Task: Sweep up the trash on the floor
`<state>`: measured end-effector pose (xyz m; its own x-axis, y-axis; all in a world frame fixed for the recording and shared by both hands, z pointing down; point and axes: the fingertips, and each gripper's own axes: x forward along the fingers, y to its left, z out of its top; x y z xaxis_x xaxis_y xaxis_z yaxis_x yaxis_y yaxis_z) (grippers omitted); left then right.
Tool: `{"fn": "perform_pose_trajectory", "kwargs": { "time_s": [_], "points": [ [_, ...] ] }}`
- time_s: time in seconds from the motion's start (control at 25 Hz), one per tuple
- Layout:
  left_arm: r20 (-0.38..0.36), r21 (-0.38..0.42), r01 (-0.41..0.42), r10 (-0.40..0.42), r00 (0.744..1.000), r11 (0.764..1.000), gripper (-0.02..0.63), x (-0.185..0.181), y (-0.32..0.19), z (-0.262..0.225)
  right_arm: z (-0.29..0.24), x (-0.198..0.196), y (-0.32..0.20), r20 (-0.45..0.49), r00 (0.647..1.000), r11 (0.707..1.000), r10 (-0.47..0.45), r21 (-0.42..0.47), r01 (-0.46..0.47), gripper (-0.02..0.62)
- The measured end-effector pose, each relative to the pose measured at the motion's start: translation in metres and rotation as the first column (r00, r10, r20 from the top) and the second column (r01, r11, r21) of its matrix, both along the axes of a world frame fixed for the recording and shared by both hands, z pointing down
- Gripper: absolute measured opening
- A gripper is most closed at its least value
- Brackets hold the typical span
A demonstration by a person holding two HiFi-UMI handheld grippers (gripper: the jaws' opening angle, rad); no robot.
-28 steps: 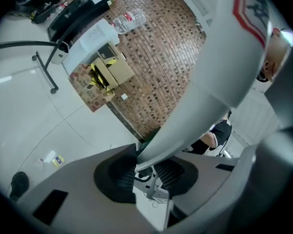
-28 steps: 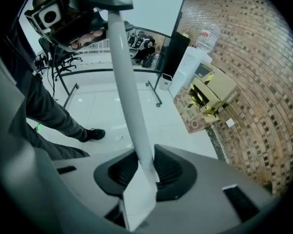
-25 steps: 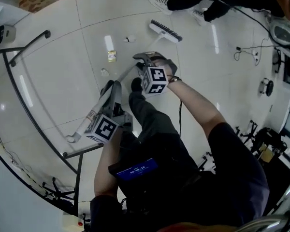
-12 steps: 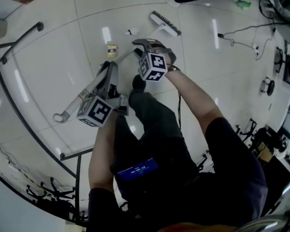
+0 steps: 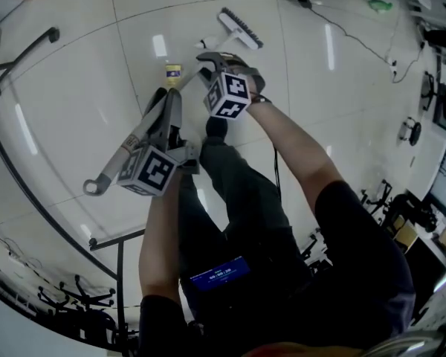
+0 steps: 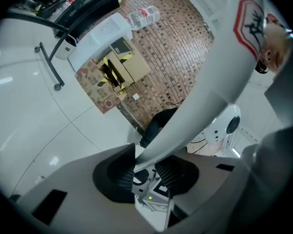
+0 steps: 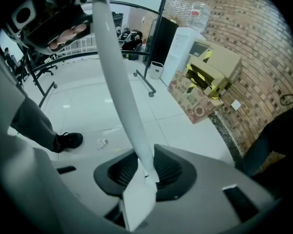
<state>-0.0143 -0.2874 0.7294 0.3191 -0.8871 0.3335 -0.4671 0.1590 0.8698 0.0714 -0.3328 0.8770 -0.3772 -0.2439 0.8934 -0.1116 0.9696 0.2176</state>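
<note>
Floor (image 5: pixel 82 103) is wide open toward 12 o'clock; a black rail (image 5: pixel 49 37) stands at 10. Left gripper (image 5: pixel 165 114) and right gripper (image 5: pixel 212 64) fingers squeeze the broom (image 5: pixel 186 85), now nearer the trash (image 5: pixel 172 71) at 12.

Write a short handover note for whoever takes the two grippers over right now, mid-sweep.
The left gripper is shut on the broom handle toward its hooked end.
The right gripper is shut on the same handle, nearer the brush head.
The brush head sits close to a yellow scrap and a white scrap on the floor.
Done: broom gripped. Left: sweep up both scraps.
</note>
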Motion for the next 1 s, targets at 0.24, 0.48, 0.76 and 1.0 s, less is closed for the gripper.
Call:
{"fn": "perform_pose_trajectory", "kwargs": {
  "time_s": [0.24, 0.48, 0.76, 1.0],
  "points": [
    [0.055, -0.024, 0.003, -0.001, 0.999, 1.000, 0.115, -0.017, 0.012, 0.006, 0.018, -0.022, 0.018, 0.042, 0.994, 0.994, 0.097, -0.053, -0.095, 0.118],
    [0.061, -0.054, 0.013, -0.010, 0.998, 0.998, 0.115, -0.030, 0.045, 0.012, 0.025, -0.034, 0.050, 0.055, 0.994, 0.991, 0.091, -0.101, -0.085, 0.126],
    [0.048, -0.096, 0.017, -0.012, 0.999, 0.995, 0.114, -0.035, 0.092, 0.016, 0.027, -0.041, 0.096, 0.037, 0.999, 0.988, -0.022, -0.153, 0.028, 0.127],
    [0.080, -0.083, -0.023, 0.030, 0.996, 0.996, 0.114, -0.030, 0.110, 0.006, 0.019, -0.039, 0.118, 0.031, 0.997, 0.987, -0.070, -0.141, 0.074, 0.127]
  ]
}}
